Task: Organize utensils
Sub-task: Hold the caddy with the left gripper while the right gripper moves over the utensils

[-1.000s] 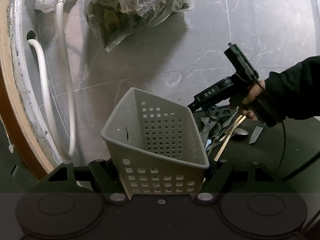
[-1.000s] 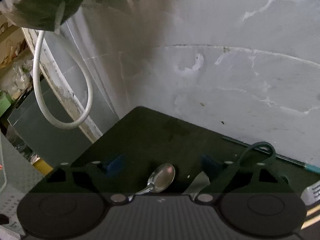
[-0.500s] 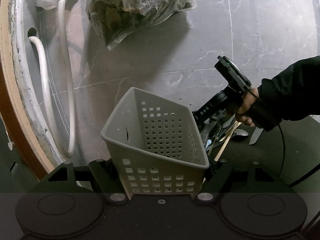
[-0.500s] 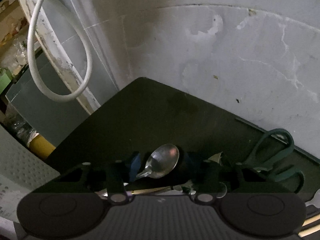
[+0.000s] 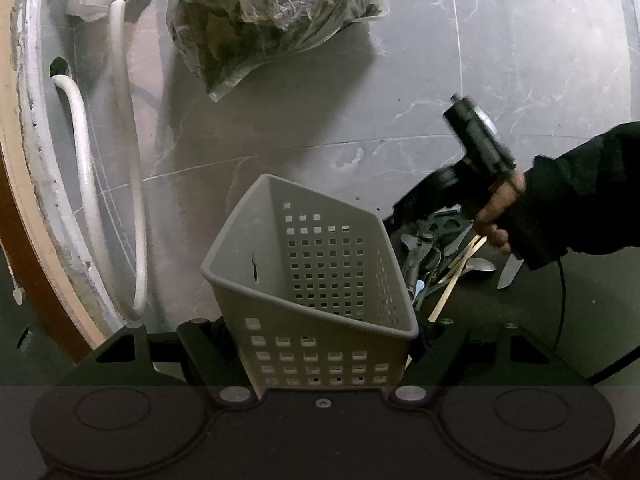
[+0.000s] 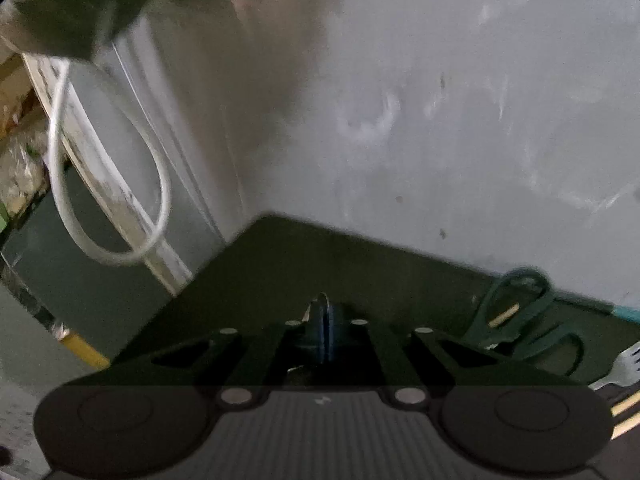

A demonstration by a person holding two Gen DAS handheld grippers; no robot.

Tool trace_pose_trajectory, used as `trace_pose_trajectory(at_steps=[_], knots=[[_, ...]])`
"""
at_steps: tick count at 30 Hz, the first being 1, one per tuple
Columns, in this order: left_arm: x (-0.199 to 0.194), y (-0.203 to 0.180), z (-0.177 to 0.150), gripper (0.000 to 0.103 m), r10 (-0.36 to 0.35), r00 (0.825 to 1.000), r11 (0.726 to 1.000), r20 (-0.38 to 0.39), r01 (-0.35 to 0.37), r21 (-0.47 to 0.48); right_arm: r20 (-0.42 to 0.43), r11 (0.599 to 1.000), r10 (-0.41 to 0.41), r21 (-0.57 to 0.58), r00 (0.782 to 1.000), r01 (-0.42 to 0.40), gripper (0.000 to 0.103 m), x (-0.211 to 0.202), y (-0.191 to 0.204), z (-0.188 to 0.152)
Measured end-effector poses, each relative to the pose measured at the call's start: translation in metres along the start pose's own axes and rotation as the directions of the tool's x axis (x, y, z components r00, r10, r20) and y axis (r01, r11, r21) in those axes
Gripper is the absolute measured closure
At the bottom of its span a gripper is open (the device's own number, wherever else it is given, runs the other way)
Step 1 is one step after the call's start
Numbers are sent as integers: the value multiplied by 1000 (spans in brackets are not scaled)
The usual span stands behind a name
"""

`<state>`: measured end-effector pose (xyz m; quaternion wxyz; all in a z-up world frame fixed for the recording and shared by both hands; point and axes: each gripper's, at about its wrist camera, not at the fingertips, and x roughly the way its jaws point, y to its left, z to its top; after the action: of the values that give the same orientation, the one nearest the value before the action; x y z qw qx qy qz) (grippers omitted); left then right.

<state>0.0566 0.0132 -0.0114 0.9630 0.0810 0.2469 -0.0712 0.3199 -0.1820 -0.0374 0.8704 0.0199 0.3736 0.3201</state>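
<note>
The floor [image 5: 400, 92] is grey marble-look tile with pale veins and thin grout lines, lit dimly so that soft shadows pool across it. A dark mat [image 6: 304, 264] lies on the tiles, and beyond it a crumpled clear plastic bag [image 5: 272, 12] of dark stuff slumps on the floor. Along the left edge runs a chipped white frame with a brown wooden border [image 5: 24, 240], where two white hoses [image 5: 128, 160] hang in a loop against it.
</note>
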Motion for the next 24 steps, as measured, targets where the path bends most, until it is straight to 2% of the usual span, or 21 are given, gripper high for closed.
trace_pose_trajectory(at_steps=[3,5,10,13,17,20,24], knots=[[0,1,-1,25,-10,1000,1000,4,10,7,95,999,-45,-7,994,46,102,-30,13,5],[0,2,-2,25,-16,1000,1000,7,16,8,186,996,-81,-29,979,88,102,-59,29,8],[2,6,-1,25,-28,1000,1000,10,28,4,388,983,-143,-54,910,178,102,-134,69,21],[2,6,-1,25,-33,999,999,15,33,8,483,982,-124,-65,867,176,102,-176,94,28],[3,8,-2,25,-40,999,999,18,39,6,556,988,-53,-92,830,125,102,-210,127,26],[3,8,-2,25,-42,999,999,20,42,6,561,986,-18,-128,828,108,102,-207,153,24],[3,9,-2,25,-45,999,999,23,45,5,501,971,5,-208,865,115,102,-176,184,2]])
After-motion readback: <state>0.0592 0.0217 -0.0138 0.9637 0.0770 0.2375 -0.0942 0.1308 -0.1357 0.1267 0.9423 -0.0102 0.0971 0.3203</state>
